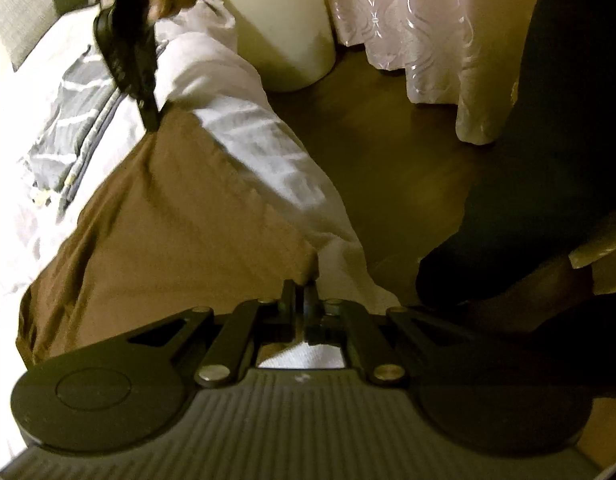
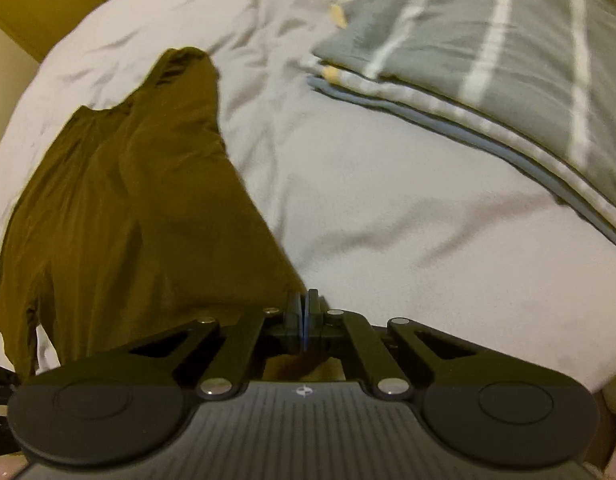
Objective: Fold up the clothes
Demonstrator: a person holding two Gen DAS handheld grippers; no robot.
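Observation:
A brown garment (image 2: 128,200) lies spread flat on the white bed sheet (image 2: 388,220), reaching away to the upper left. My right gripper (image 2: 304,304) is shut on its near right corner, with cloth pinched between the pads. In the left wrist view the same brown garment (image 1: 180,216) runs along the bed's edge. My left gripper (image 1: 306,292) is shut on its near corner. The right gripper (image 1: 150,120), held by a hand, pinches the far corner. The hem runs straight between the two grippers.
A stack of folded grey striped clothes (image 2: 488,60) lies on the bed to the right of the brown garment. Beside the bed are dark wooden floor (image 1: 388,140), a white round bin (image 1: 284,32) and a pale curtain (image 1: 420,20). The person's dark clothing (image 1: 548,160) fills the right.

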